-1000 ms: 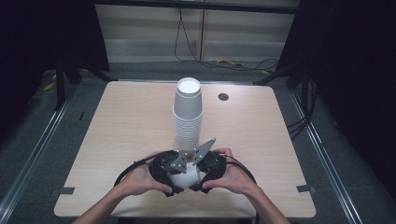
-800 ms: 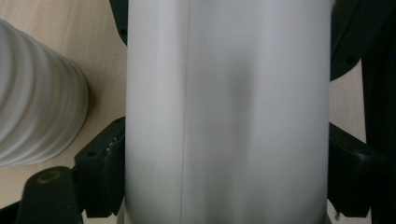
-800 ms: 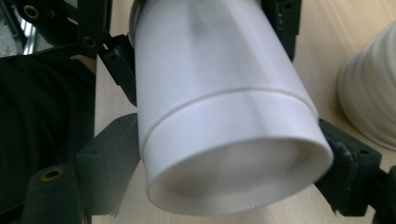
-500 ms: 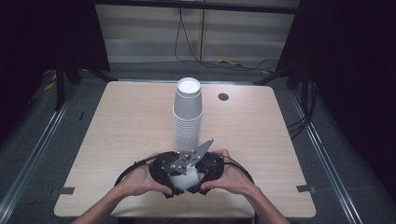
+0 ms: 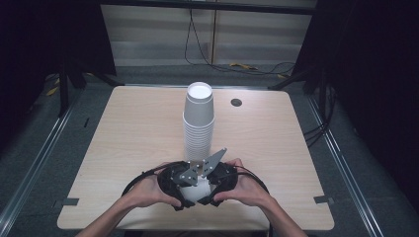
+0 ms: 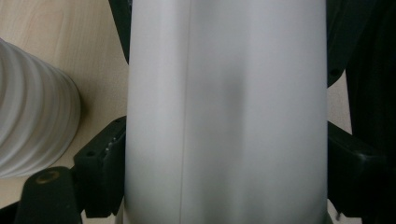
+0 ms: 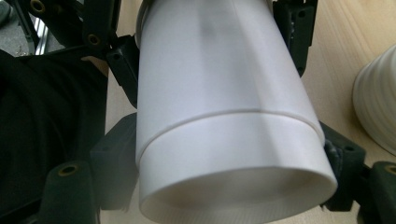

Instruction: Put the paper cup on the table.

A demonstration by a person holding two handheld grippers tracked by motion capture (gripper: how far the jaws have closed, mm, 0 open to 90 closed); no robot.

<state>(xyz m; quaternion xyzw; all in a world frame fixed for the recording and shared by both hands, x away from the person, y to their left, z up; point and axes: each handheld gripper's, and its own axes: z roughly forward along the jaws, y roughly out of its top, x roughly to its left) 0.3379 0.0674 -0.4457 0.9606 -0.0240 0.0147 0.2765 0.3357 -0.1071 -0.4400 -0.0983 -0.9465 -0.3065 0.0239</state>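
Both grippers' jaws clamp nested white cups [image 7: 219, 121].

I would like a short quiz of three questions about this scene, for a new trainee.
1. True or false: both tools grip white cups near the table's front edge.
2. What stands at the middle of the table? A) a cup stack B) a bottle C) a bowl
3. In the right gripper view, how many nested cups show?

Key
1. True: the left tool and the right tool each clamp the held cups.
2. A, the cup stack.
3. Two, a seam marks one inside the other.
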